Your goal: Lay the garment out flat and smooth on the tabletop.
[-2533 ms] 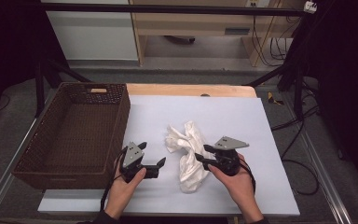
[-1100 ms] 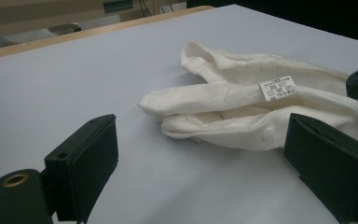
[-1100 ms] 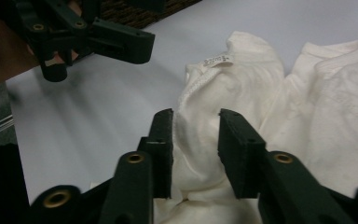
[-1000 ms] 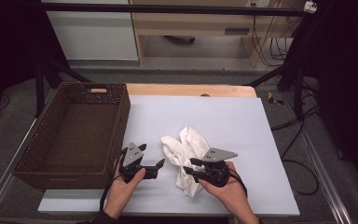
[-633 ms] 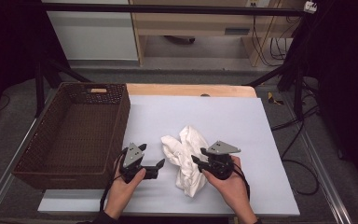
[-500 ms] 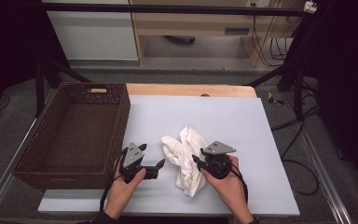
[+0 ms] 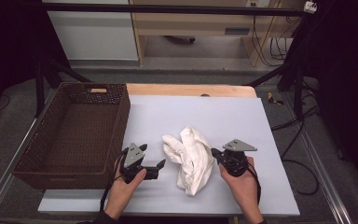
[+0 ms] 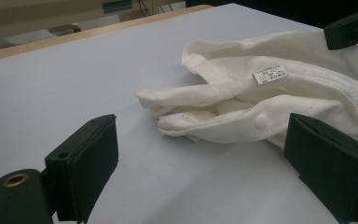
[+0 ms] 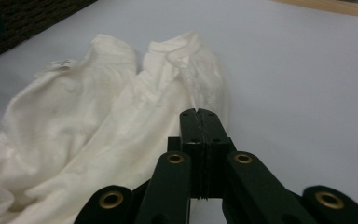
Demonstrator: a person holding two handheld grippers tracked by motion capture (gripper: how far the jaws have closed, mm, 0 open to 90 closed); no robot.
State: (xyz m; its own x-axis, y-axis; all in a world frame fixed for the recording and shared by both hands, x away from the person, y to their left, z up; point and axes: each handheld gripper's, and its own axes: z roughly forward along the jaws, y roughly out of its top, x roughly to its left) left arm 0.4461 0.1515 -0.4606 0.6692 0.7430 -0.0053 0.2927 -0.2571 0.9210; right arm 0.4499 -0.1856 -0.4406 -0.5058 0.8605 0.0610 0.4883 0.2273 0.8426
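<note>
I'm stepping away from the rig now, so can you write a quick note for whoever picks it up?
Left claw: open, on the table beside the white garment, gripping nothing.
Right claw: shut, at the garment's right edge; whether it pinches cloth can't be told.
Garment lies crumpled mid-table; wicker basket at left holds nothing visible.
Done: nothing evident. Left: probably grasp the garment and handle it.

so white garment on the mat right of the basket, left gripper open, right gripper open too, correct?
Not quite. The right gripper is shut, jaws pressed together with no cloth visibly between them, as the right gripper view shows. The rest holds: white garment right of the basket, left gripper open.
</note>
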